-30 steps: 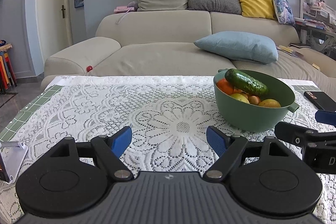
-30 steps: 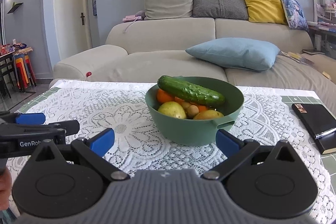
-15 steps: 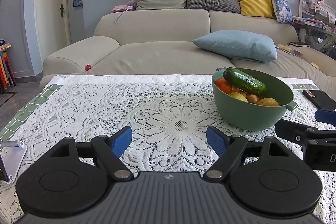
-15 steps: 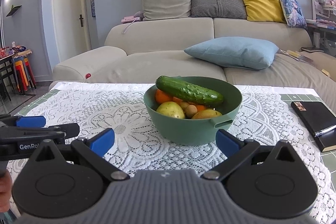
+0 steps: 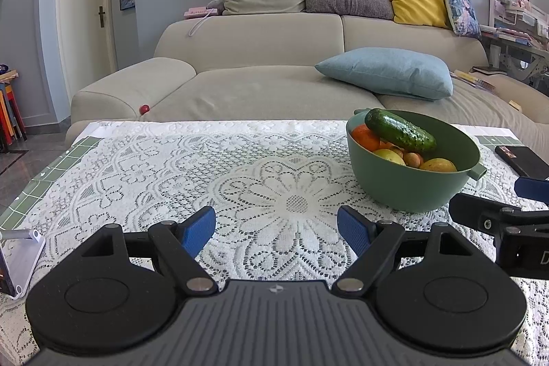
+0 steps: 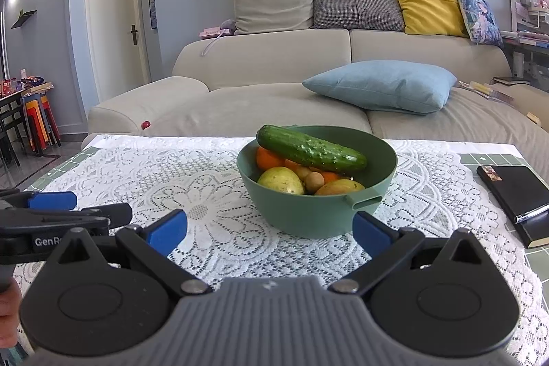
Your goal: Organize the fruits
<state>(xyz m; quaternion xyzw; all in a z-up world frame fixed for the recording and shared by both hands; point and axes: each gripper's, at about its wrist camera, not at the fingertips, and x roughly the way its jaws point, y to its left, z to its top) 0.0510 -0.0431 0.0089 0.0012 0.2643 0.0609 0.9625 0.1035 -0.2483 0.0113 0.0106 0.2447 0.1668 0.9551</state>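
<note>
Gaping wide with nothing between their blue pads, both tools hover low over the lace tablecloth (image 5: 212,167): the left gripper (image 5: 276,230) faces bare cloth to the left of the green bowl (image 5: 408,184), and the right gripper (image 6: 269,230) has its jaws equally spread just in front of that bowl, the right pad close to the bowl's small side handle (image 6: 363,201). Compared with the views a second ago, neither jaw opening has changed; the bowl sits slightly lower and nearer in both views, and the tools remain clear of it. The bowl holds a cucumber (image 6: 310,151) lying across the top, resting over an orange fruit (image 6: 269,158), a yellow-green pear (image 6: 279,180), a small brown round fruit (image 6: 314,182) and a yellow fruit (image 6: 338,187) at the near rim. The right view alone shows a dark notebook (image 6: 513,194) in full to the right of the bowl, and part of a hand (image 6: 8,311) at the lower left edge; the left view alone shows a white stand (image 5: 20,258) far left of the bowl. Behind the bowl stands a beige sofa (image 5: 254,64) carrying a blue cushion (image 5: 384,72).
</note>
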